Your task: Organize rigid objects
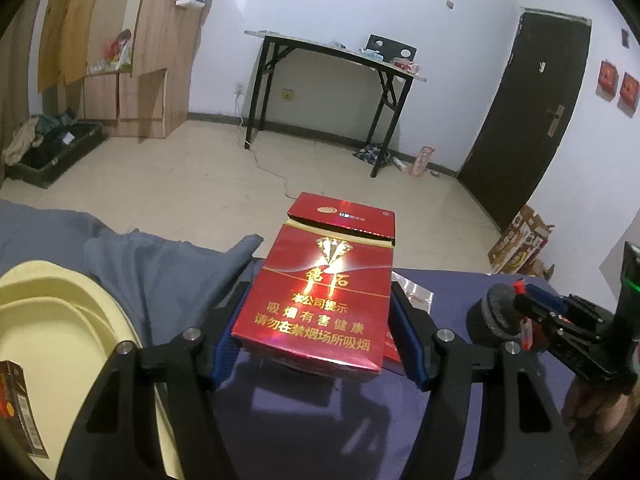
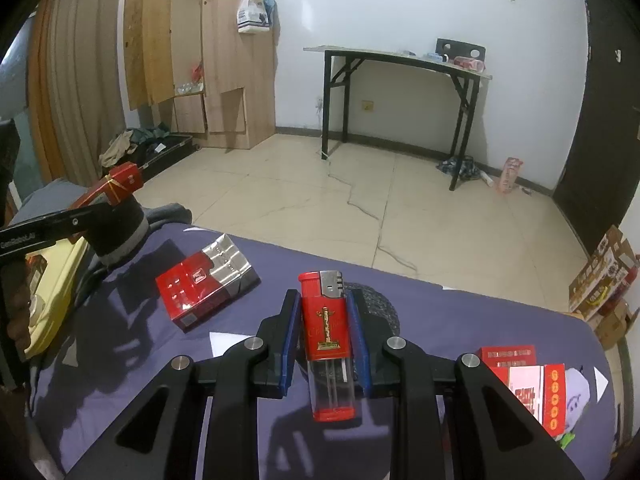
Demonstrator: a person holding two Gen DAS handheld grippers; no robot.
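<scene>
My left gripper [image 1: 316, 320] is shut on a red cigarette pack [image 1: 320, 284] with gold print, its lid slightly open, held above the purple cloth. The pack and left gripper also show in the right wrist view [image 2: 116, 184] at the left. My right gripper [image 2: 324, 320] is shut on a red lighter [image 2: 326, 340] with a clear lower half, held above the cloth. The right gripper shows in the left wrist view [image 1: 536, 316] beside a dark round object [image 1: 494, 312]. A red and silver cigarette pack [image 2: 206, 284] lies on the cloth.
A pale yellow tray [image 1: 60, 320] sits at the left with a dark box [image 1: 16, 412] in it. Red and white boxes [image 2: 528, 384] lie at the right on the purple cloth [image 2: 120, 360]. A grey cloth [image 1: 160, 272] lies by the tray. The floor lies beyond the far edge.
</scene>
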